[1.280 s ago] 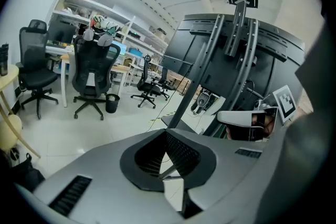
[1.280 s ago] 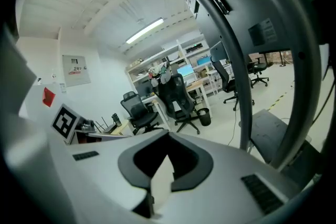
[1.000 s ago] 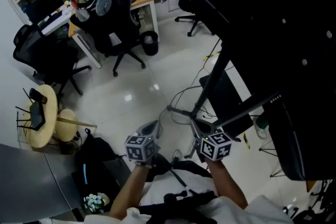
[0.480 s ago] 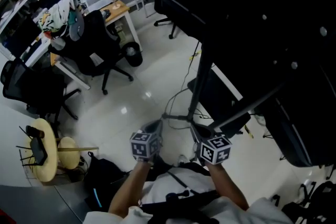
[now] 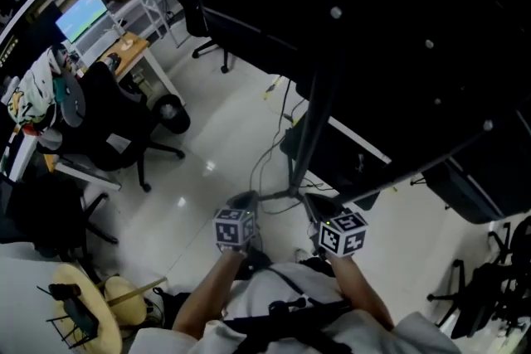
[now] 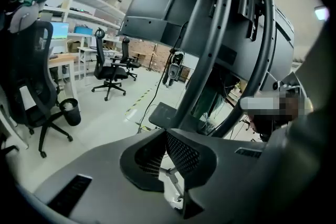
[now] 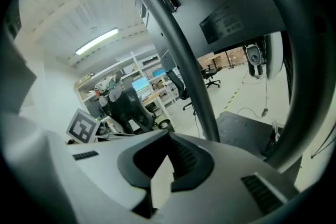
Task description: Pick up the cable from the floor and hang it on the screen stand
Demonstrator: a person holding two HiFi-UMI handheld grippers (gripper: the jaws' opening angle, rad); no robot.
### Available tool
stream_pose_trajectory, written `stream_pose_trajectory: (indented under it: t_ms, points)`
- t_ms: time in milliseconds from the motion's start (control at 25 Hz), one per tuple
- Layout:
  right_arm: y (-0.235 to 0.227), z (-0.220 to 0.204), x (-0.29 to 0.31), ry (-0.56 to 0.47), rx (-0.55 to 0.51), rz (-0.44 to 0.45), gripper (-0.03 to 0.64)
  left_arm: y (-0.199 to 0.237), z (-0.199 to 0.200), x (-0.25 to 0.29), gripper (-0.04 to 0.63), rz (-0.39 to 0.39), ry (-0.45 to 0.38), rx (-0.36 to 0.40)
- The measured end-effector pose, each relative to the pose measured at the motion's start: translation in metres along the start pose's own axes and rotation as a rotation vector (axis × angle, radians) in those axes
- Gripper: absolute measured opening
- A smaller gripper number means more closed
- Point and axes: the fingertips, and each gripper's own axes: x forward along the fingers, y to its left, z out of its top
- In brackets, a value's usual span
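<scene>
Basically approaching the floor cable beside the screen stand, left gripper and right gripper pressed together empty (worth opening one early).

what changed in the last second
The view has swung toward the screen stand, which fills more of it; the office chairs slid left. Left gripper and right gripper stay shut and empty; cable still on the floor.
</scene>
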Motion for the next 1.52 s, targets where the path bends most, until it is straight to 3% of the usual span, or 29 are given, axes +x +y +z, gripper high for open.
stream_pose_trajectory:
  t_ms: [320,560,680,800,1160,1520]
  points:
    - [0.001,-0.004,0.045,-0.007,0.095,-0.145,0.000,0.044,0.024,0.057,0.006,-0.099,0.116,0.158]
    - [-0.006,-0.023,0.064,-0.004,0.172,-0.255,0.000,0.058,0.023,0.114,0.008,-0.173,0.164,0.227]
    - [-0.010,-0.032,0.064,-0.014,0.228,-0.309,0.000,0.068,0.021,0.146,0.009,-0.178,0.208,0.255]
    - [-0.011,-0.048,0.062,-0.010,0.271,-0.355,0.000,0.077,0.018,0.178,0.104,-0.182,0.252,0.281]
    - [-0.010,-0.101,0.055,0.011,0.382,-0.460,0.000,0.106,0.004,0.266,0.106,-0.166,0.269,0.423]
    - [-0.022,-0.113,0.050,-0.017,0.414,-0.514,0.000,0.118,-0.020,0.320,0.106,-0.159,0.305,0.466]
